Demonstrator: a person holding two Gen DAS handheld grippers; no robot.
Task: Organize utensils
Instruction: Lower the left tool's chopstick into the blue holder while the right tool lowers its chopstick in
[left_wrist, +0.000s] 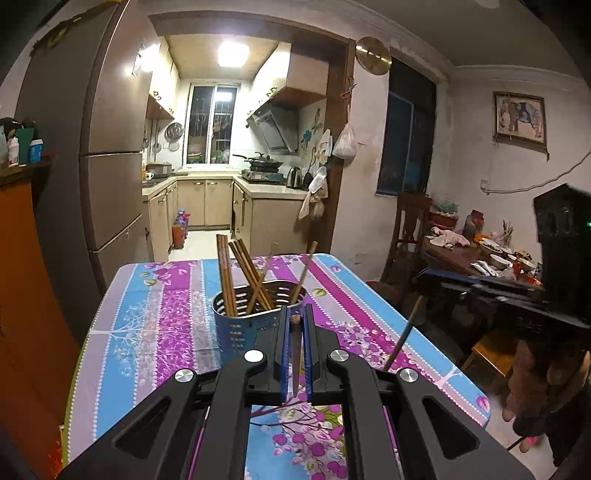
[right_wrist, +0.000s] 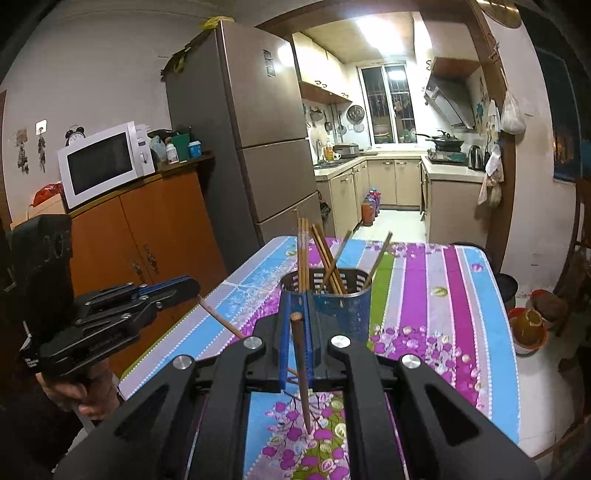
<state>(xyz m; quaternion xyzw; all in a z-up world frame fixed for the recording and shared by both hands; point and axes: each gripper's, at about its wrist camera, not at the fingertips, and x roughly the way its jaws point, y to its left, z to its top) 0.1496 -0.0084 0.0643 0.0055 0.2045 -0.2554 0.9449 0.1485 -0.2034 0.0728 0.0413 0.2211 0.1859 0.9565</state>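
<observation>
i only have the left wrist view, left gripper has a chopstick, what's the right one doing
Observer: The right gripper is shut on its own brown chopstick, tip pointing down toward the tablecloth.
Operator: anything left of the fridge i can't see
Observer: A white microwave sits on an orange cabinet.
Operator: how does my left gripper look from there
Observer: The left gripper is at the table's left edge, its chopstick slanting out past the pads.

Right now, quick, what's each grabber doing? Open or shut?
Left gripper: shut on a chopstick.
Right gripper: shut on another chopstick.
</observation>
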